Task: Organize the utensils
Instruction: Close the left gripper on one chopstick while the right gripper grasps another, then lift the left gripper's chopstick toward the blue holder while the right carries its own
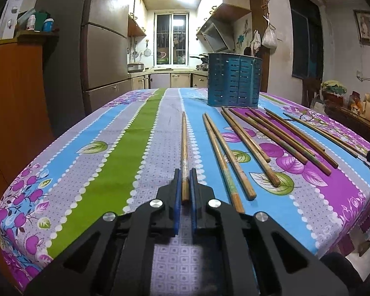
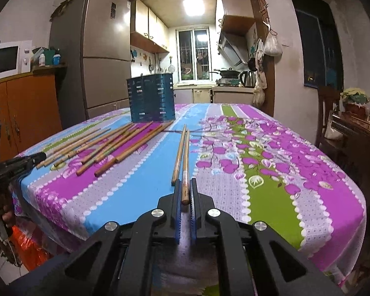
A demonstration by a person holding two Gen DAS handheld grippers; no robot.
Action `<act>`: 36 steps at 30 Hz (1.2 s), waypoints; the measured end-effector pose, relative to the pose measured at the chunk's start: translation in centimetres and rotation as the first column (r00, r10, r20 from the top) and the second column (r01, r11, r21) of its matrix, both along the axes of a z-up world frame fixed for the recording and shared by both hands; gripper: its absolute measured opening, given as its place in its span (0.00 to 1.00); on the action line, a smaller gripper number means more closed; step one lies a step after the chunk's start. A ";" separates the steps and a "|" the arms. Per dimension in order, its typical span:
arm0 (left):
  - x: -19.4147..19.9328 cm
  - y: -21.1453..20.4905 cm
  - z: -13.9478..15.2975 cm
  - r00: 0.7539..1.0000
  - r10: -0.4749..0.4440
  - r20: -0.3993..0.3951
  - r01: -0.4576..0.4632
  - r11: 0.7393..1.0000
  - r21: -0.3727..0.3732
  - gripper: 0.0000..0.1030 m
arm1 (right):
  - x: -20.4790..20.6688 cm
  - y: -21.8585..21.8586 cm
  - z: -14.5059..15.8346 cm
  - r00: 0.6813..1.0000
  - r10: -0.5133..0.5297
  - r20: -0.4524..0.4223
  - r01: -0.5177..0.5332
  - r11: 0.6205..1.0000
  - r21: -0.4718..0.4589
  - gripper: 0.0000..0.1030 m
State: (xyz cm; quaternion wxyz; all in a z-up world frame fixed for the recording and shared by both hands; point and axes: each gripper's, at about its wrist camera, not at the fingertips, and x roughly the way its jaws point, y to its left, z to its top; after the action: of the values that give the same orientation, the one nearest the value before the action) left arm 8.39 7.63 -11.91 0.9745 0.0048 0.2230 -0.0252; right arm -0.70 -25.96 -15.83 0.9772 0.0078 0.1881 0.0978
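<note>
The tabletop carried a blue slotted holder; nothing showed above its rim, so the task looked barely begun. About 9 loose chopsticks lay before it. The left hand-held gripper was clamped on 1 chopstick; the right hand-held gripper pinched another chopstick, its partner just beside.

My left gripper and right gripper look alike: matte black angular bodies with triangular cutouts, four round silver screws across each linkage, and blue ribbed pads lining the inner faces of the black fingers.
</note>
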 end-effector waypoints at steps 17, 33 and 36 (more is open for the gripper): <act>-1.5 -1.1 9.4 0.980 -0.052 0.190 0.047 0.999 0.027 0.05 | -2.4 -0.3 10.1 0.977 0.033 0.209 -0.017 0.997 -0.079 0.07; 3.5 -2.8 17.3 0.956 -0.118 0.269 0.102 0.992 0.074 0.05 | 3.8 -0.2 19.5 0.962 0.117 0.245 -0.093 0.990 -0.110 0.07; 4.3 -2.8 18.2 0.957 -0.131 0.257 0.116 0.991 0.073 0.05 | 5.6 -0.2 20.6 0.968 0.129 0.217 -0.108 0.989 -0.105 0.07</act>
State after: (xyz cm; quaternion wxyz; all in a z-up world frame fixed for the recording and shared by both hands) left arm 12.71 4.80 6.33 0.9914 0.0496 0.0924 -0.0786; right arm 4.95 -26.17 4.74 0.9839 -0.0594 0.0817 0.1476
